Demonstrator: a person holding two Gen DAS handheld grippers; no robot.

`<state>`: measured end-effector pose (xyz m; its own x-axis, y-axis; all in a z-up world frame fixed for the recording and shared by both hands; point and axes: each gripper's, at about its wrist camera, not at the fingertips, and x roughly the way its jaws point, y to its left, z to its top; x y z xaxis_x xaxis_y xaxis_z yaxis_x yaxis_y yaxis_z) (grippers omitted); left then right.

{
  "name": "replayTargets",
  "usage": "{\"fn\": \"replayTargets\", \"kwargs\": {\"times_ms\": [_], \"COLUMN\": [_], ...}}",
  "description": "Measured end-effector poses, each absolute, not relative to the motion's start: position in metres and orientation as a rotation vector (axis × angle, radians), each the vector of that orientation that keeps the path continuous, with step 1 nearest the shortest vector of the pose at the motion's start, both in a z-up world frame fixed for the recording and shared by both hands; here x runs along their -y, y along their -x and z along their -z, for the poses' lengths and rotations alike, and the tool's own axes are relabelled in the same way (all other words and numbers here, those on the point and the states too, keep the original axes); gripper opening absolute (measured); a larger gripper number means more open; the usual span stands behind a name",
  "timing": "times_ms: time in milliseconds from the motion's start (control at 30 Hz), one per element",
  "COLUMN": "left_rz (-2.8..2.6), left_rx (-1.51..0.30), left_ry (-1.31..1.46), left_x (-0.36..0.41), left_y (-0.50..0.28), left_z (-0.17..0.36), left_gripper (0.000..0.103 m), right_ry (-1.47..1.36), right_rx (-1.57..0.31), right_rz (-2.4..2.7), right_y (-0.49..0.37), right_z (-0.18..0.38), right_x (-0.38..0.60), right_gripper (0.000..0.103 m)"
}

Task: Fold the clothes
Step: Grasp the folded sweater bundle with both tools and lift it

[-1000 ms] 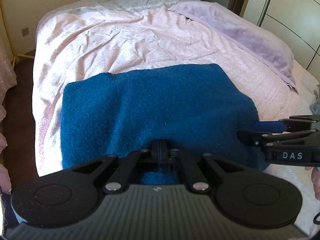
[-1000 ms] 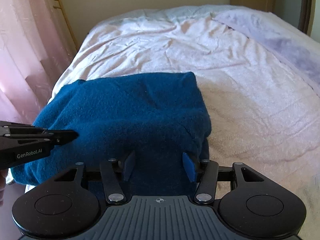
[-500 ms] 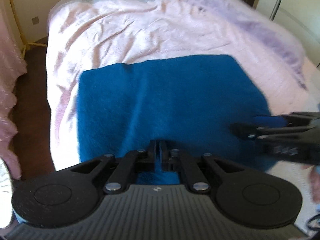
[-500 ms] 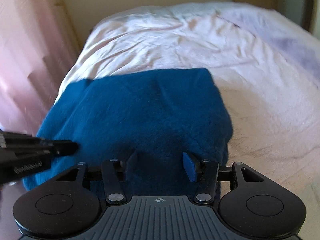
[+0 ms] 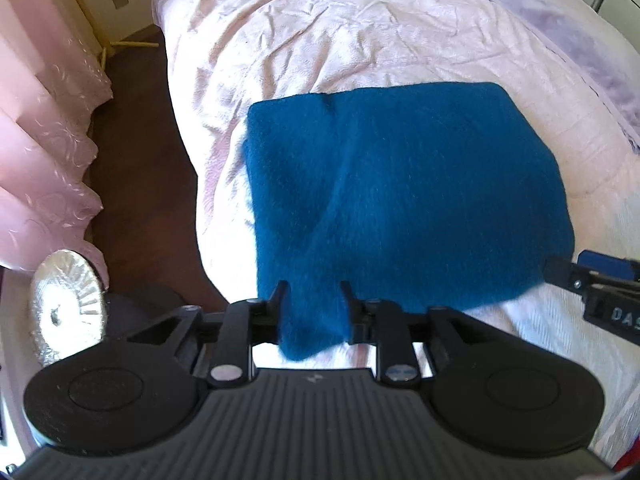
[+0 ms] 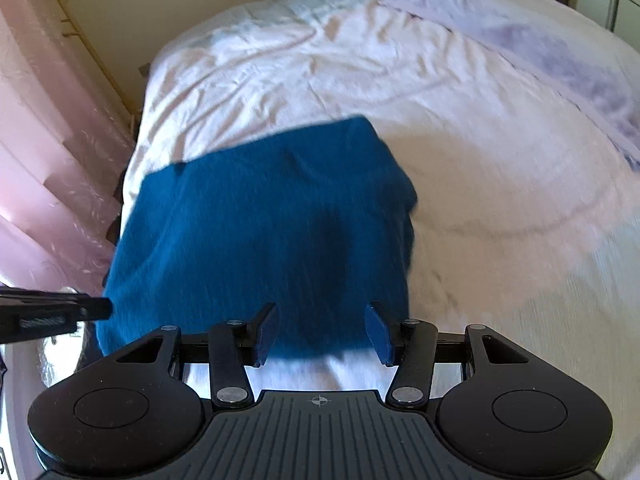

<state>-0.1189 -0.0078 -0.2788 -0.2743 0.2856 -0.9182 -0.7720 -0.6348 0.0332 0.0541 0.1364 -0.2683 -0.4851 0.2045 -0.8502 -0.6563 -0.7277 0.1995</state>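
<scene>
Left gripper [image 5: 313,307]: fingers parted, near corner of blue garment [image 5: 400,192] lying loose between them, not pinched. Right gripper [image 6: 319,330]: fingers spread wide, garment's near edge just ahead of tips, nothing held.

Garment ahead of both pairs of fingers: flat, compact rectangle on bed [image 5: 320,32], thick right edge suggests stacked layers. Judgement: already folded at least once; whether another fold is due or this is final shape, cannot tell.

Beyond: rumpled pink bedcover, lilac blanket [image 6: 560,52] far right.

fuzzy blue garment [image 5: 400,184], seemingly crinkled bedspread [image 5: 320,32]
</scene>
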Motion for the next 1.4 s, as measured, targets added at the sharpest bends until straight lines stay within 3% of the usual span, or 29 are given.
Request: {"fn": "replayTargets", "kwargs": {"times_ms": [267,367,433,533,700,1000,1133,1233,1400], "left_rz": [-1.952,-1.907,-1.862,-1.797,-1.672,-1.53,-1.457,-1.481,-1.45], "left_rx": [-0.548,-0.252,-0.031,0.237,0.405,0.524,0.522,0.45,0.562], "left_ry": [1.324,1.381,1.425,1.488,1.52,1.539,1.49,1.472,1.545], "left_x": [0.021,0.055,0.08,0.105,0.097,0.069,0.058,0.053,0.058], "left_y": [0.121,0.145,0.165,0.205,0.249,0.265,0.261,0.258,0.266], "left_z": [0.288,0.301,0.316,0.347,0.391,0.437,0.429,0.43,0.45], "left_gripper": [0.028,0.034,0.039,0.043,0.05,0.061,0.04,0.038,0.041], "right_ry": [1.181,1.183,1.184,1.115,0.954,0.777,0.714,0.678,0.669], "right_rx": [-0.752,-0.77,-0.782,-0.908,-1.151,-1.389,-1.511,-1.582,-1.661], "right_rz": [-2.214,-2.21,-2.207,-2.179,-2.105,-2.047,-2.023,-2.026,-2.054], "right_y": [-0.067,-0.071,-0.075,-0.088,-0.111,-0.11,-0.112,-0.11,-0.107], "right_z": [0.271,0.272,0.273,0.278,0.287,0.314,0.333,0.342,0.353], "right_x": [-0.142,-0.145,-0.146,-0.165,-0.201,-0.245,-0.263,-0.274,-0.289], "right_gripper": [0.052,0.053,0.067,0.071,0.071,0.072,0.072,0.073,0.078]}}
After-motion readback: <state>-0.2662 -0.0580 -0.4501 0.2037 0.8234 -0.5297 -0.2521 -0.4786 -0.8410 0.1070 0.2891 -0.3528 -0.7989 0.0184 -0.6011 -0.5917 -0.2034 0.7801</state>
